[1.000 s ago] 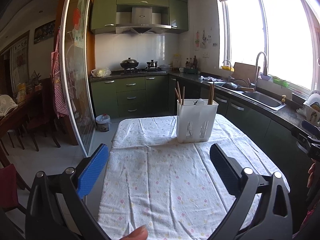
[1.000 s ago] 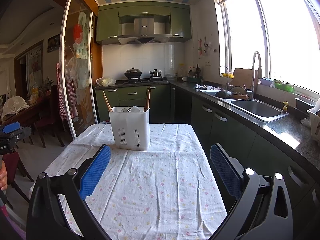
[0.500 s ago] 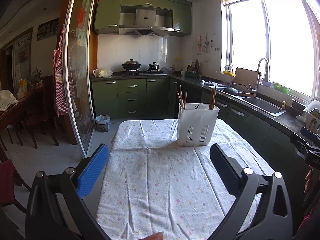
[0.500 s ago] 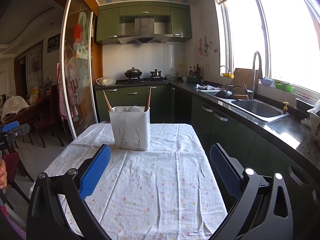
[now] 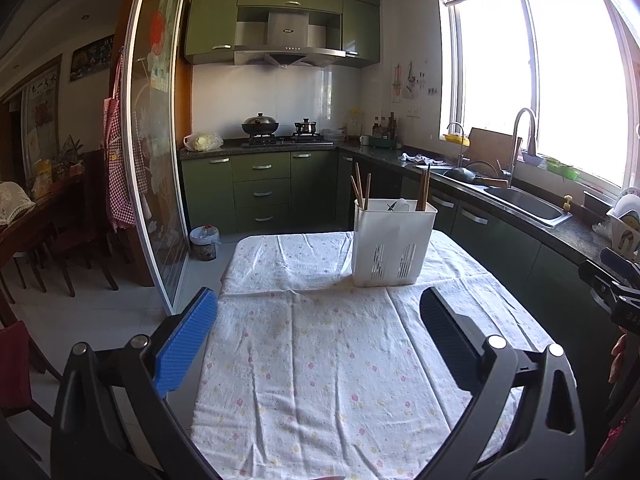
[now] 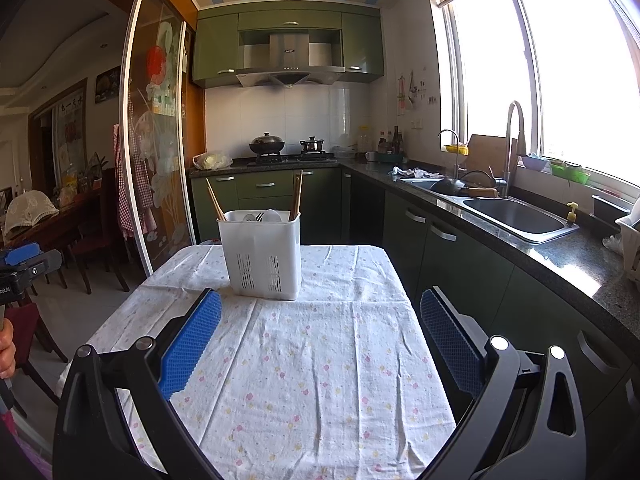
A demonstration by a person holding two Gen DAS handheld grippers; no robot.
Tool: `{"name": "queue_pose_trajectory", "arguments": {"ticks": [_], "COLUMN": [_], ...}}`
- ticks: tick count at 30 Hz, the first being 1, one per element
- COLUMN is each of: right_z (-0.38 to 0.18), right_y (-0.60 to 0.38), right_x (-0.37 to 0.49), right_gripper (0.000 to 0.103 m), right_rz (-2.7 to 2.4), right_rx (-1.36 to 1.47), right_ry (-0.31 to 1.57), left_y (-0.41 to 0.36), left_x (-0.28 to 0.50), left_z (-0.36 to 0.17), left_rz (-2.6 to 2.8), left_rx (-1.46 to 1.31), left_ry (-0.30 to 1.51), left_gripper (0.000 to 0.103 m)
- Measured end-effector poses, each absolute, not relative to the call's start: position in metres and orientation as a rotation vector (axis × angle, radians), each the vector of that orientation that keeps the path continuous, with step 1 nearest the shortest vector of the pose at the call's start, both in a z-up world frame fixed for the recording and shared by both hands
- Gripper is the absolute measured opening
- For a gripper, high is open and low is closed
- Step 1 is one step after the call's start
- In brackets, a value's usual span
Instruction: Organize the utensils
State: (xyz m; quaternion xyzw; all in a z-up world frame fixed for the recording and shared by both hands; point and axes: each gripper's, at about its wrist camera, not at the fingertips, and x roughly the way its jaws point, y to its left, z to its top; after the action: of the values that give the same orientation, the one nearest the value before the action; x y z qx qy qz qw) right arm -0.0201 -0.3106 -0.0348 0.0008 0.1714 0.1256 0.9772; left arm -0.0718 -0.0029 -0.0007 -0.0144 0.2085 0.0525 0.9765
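A white slotted utensil holder (image 5: 392, 244) stands on the far part of a table with a flowered cloth (image 5: 328, 360). It also shows in the right wrist view (image 6: 262, 254). Wooden chopsticks (image 5: 360, 190) stick up at its left and right sides (image 6: 297, 194), and a spoon and fork tips (image 6: 260, 216) show at its rim. My left gripper (image 5: 318, 300) is open and empty, held above the near part of the table. My right gripper (image 6: 320, 300) is open and empty, also well short of the holder.
A dark counter with a steel sink (image 6: 516, 216) and tap runs along the right under the window. Green cabinets and a stove with pots (image 5: 260, 124) stand at the back. A glass sliding door (image 5: 154, 152) and dining chairs are on the left.
The left wrist view has tilted up a little, so the holder sits slightly lower and nearer. The right gripper has barely moved. Both grippers stay open.
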Motion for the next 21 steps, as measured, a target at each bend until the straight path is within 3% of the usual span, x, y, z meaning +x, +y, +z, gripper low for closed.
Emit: {"name": "queue_pose_trajectory", "arguments": {"ticks": [21], "right_z": [-0.037], "right_y": [-0.308], "right_x": [-0.019], "right_gripper": [0.098], "right_rz": [0.258], "right_rx": [-0.005], "right_ry": [0.358], "left_y": [-0.004], "left_x": [-0.064], "left_z": [-0.011], "left_rz": [0.063], "left_rx": [-0.024], "left_ry": [0.449], "left_gripper": [0.096]}}
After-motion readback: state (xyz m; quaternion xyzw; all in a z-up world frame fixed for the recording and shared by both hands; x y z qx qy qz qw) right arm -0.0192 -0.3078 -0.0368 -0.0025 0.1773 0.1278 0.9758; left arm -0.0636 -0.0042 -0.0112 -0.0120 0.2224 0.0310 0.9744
